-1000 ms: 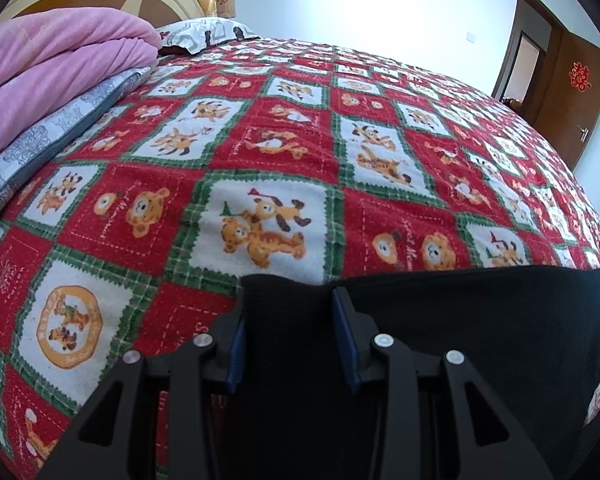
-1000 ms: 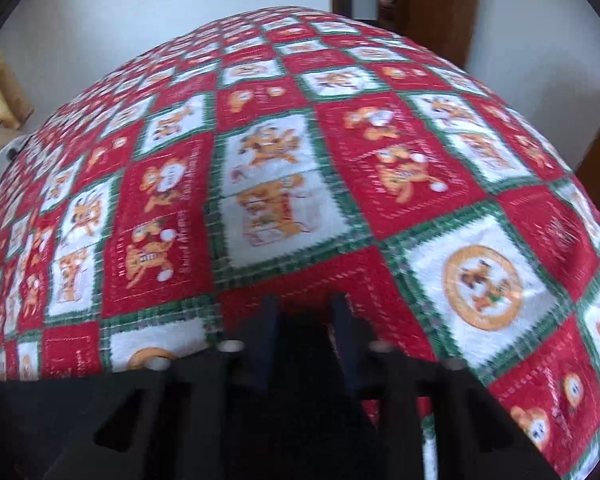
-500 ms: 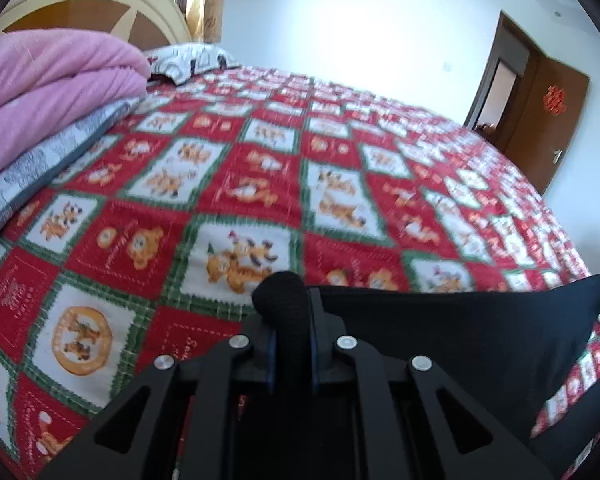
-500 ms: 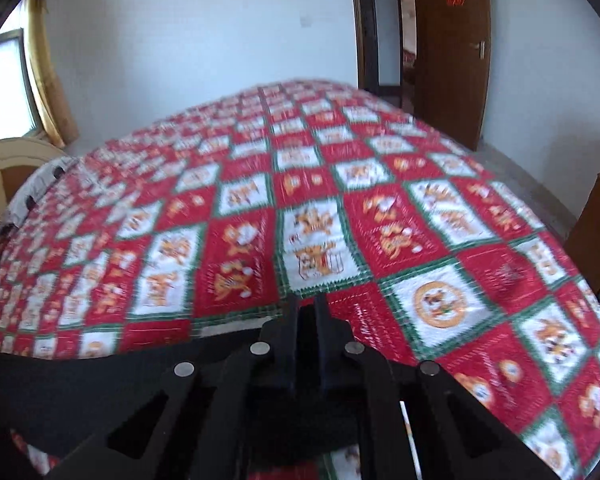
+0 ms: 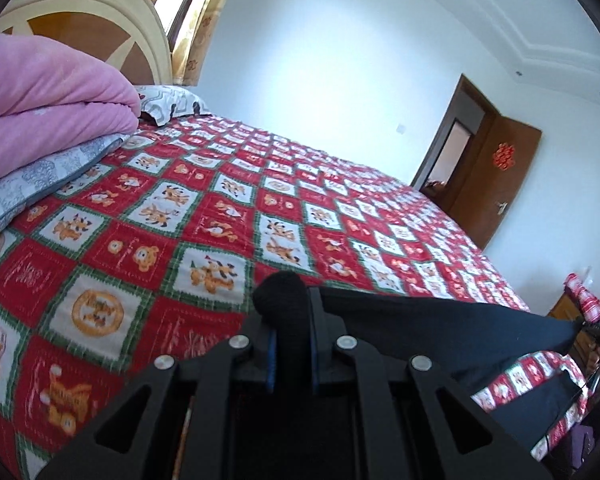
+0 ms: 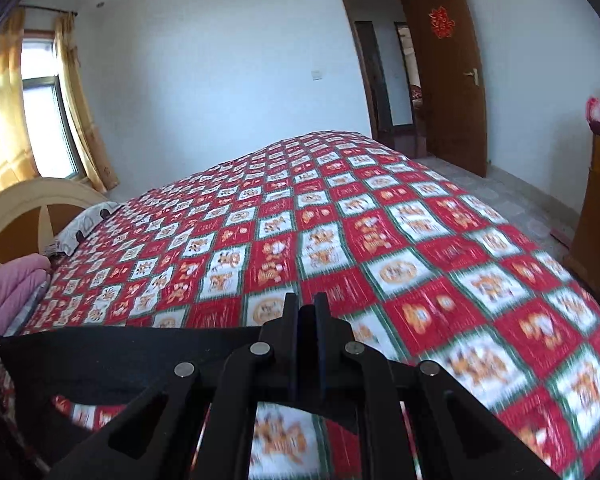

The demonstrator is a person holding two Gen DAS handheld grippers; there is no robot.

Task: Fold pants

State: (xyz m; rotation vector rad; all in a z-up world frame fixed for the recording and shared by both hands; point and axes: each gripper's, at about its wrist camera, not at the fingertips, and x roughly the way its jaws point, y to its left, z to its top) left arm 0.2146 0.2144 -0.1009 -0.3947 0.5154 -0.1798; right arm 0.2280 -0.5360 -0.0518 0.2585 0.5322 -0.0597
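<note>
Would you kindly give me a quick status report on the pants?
Left gripper and right gripper both shut on pants. Pants stretched between them above the bed. Nothing in the way.

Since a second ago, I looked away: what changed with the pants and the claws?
Both claws closed on the black pants and lifted them off the bed: the left claw now pinches a bunched edge, and the right claw grips the other end, fabric stretched between. The red patchwork quilt and pink blanket stayed put.
</note>
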